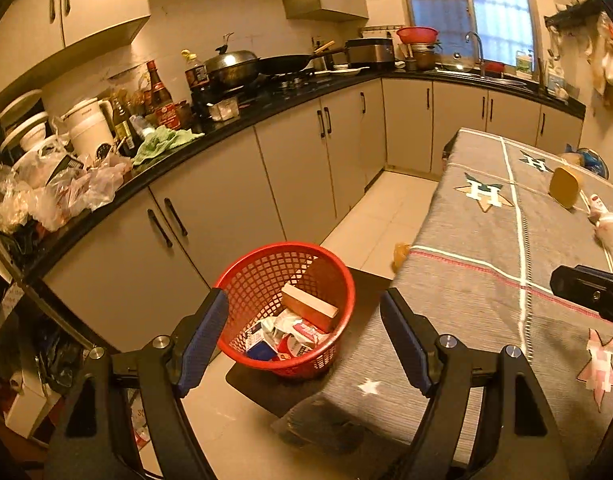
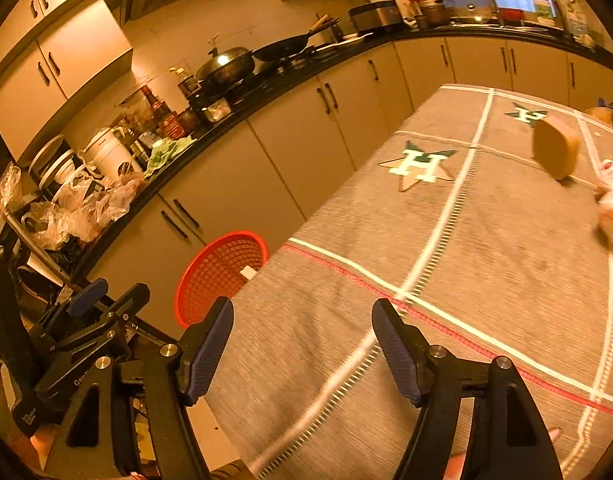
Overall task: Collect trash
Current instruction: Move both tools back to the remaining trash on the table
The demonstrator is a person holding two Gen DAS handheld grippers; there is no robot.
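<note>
While the left gripper (image 1: 304, 334) hangs with jaws spread wide and empty above the red basket (image 1: 338, 276), crumpled wrappers (image 1: 284, 330) and a wooden block (image 1: 308, 306) lie inside that basket, which stands on a dark stool (image 1: 366, 280) at the bench's (image 1: 478, 264) nine o'clock edge. The right gripper (image 2: 302, 344) hovers over the grey cloth, jaws likewise wide and empty. Toward two o'clock sit a yellow tub (image 2: 556, 148) and blurred pale scraps (image 2: 612, 200).
</note>
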